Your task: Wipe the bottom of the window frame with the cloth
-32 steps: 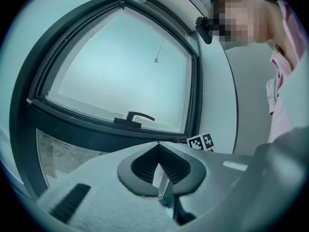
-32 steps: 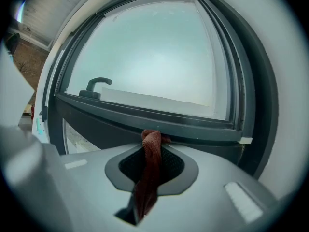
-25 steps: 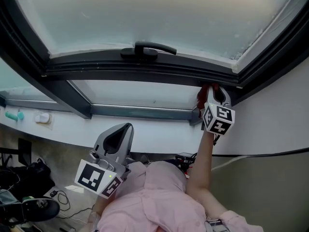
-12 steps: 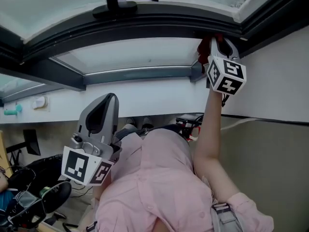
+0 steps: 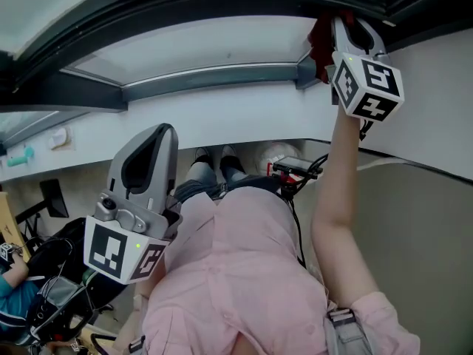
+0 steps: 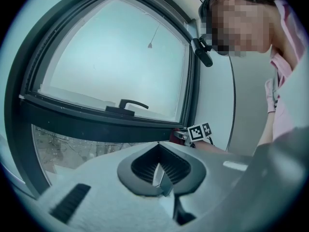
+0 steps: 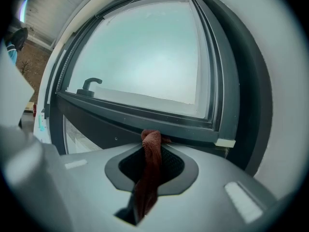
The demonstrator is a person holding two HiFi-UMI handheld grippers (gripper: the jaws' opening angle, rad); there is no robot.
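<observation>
cloth [image 7: 149,173]: likely soft, light; bunch pinched mid-fold in right gripper [image 7: 152,146], tip at window frame [image 7: 183,124].
left gripper [image 6: 159,173]: jaws together, empty.

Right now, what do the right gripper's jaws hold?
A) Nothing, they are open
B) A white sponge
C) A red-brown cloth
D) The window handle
C: the right gripper view shows the right gripper with its jaws closed on a red-brown cloth, whose bunched tip sits up at the dark window frame.
</observation>
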